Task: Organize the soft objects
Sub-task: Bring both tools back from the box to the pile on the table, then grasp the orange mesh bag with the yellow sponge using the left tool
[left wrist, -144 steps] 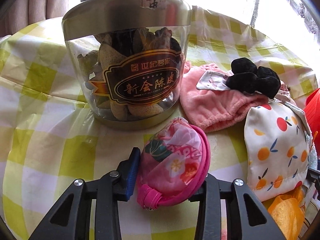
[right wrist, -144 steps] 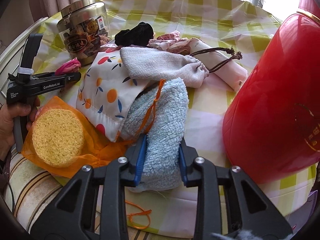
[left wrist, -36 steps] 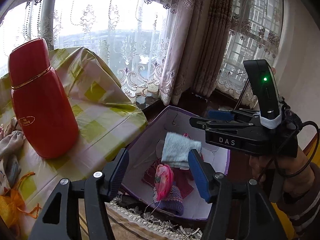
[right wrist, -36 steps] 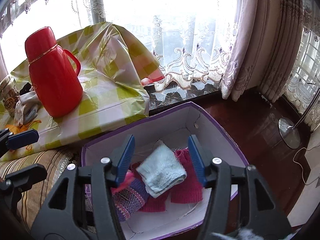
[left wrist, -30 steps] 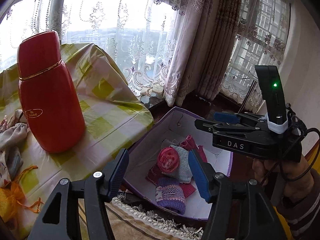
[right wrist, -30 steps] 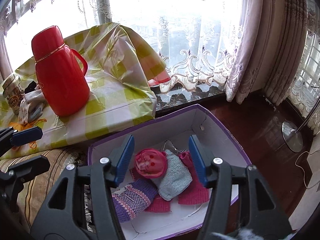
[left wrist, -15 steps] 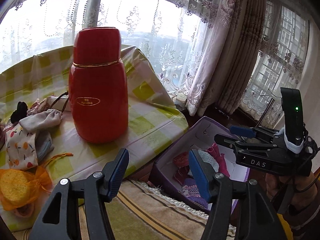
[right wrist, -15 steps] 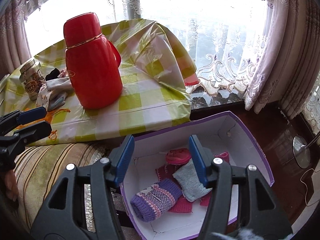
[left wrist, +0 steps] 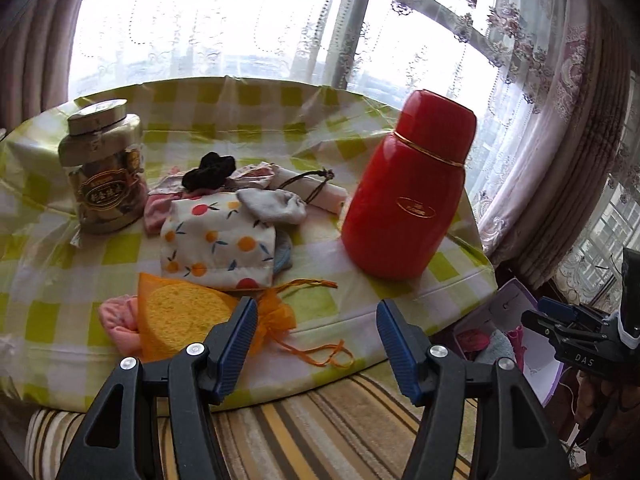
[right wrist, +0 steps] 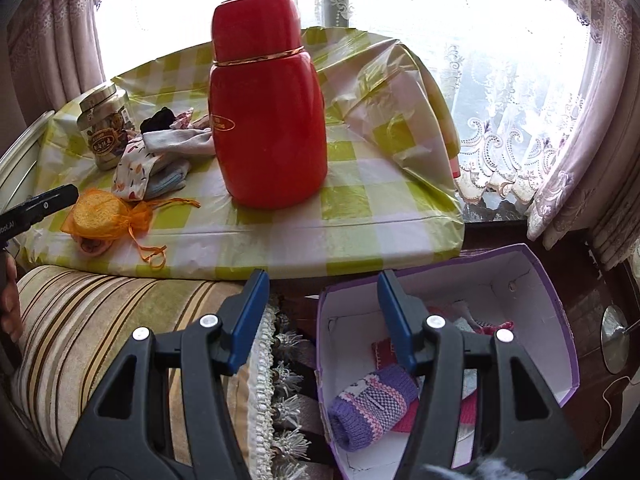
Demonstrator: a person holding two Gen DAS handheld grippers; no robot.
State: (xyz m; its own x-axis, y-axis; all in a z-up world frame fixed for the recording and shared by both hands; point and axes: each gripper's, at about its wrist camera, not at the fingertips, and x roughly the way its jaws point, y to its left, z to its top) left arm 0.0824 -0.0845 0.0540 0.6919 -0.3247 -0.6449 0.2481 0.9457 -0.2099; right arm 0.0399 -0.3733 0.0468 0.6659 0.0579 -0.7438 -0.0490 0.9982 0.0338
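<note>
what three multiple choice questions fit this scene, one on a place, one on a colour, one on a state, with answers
1. Where is the purple knitted piece?
A. in the cardboard box
B. on the checked tablecloth
C. on top of the jar

2. What colour is the thermos?
A. blue
B. red
C. silver

3. How is the left gripper?
A. shut on the sponge
B. shut on the thermos
C. open, holding nothing

Answers:
1 A: it lies on the box floor, below the table edge.
2 B: its body and cap are red, with a gold band.
3 C: its jaws stand apart with only tablecloth and striped cushion seen between them; the sponge in its orange mesh bag lies on the table.
</note>
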